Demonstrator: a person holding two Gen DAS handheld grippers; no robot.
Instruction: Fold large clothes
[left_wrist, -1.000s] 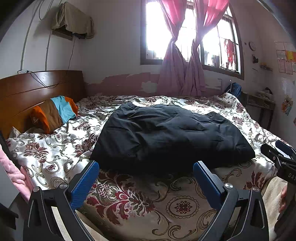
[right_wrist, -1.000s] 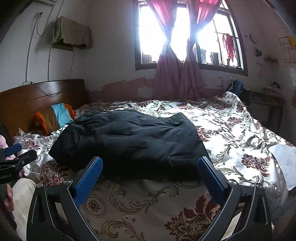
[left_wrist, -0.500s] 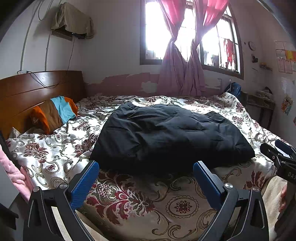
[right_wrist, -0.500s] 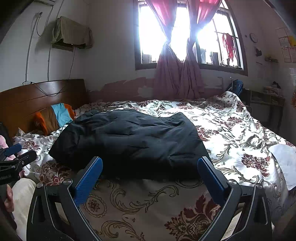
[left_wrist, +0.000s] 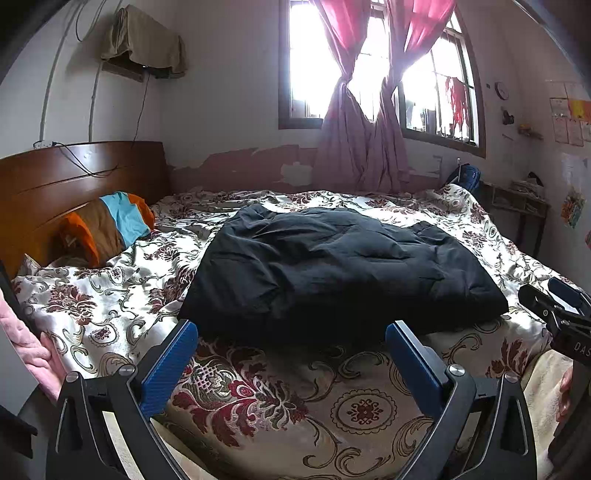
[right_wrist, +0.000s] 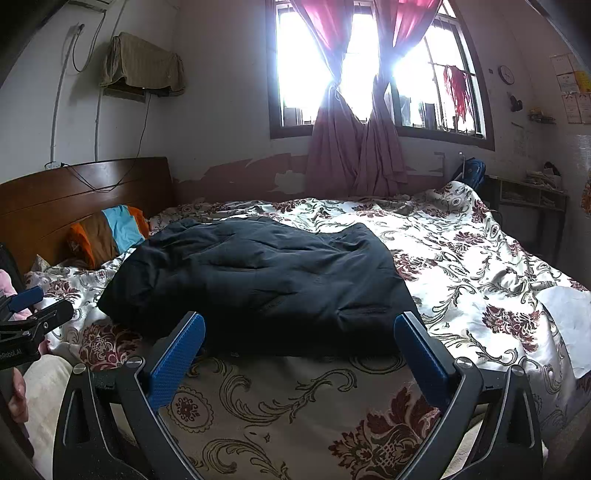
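While I held my left gripper (left_wrist: 291, 339) and right gripper (right_wrist: 299, 332) above the floral bedspread (left_wrist: 288, 398), both had their fingers spread wide, pinching nothing. Just beyond the fingertips the folded black garment (left_wrist: 332, 269) lay on the bed, apart from both.

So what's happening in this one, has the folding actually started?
Not visibly. A person holds a gripper in each hand at the near edge of a bed covered by a floral bedspread. A large black garment, apparently a padded jacket, lies in a bulky heap on it. The left gripper and right gripper are both open and short of the garment, touching nothing. A striped pillow sits by the wooden headboard.
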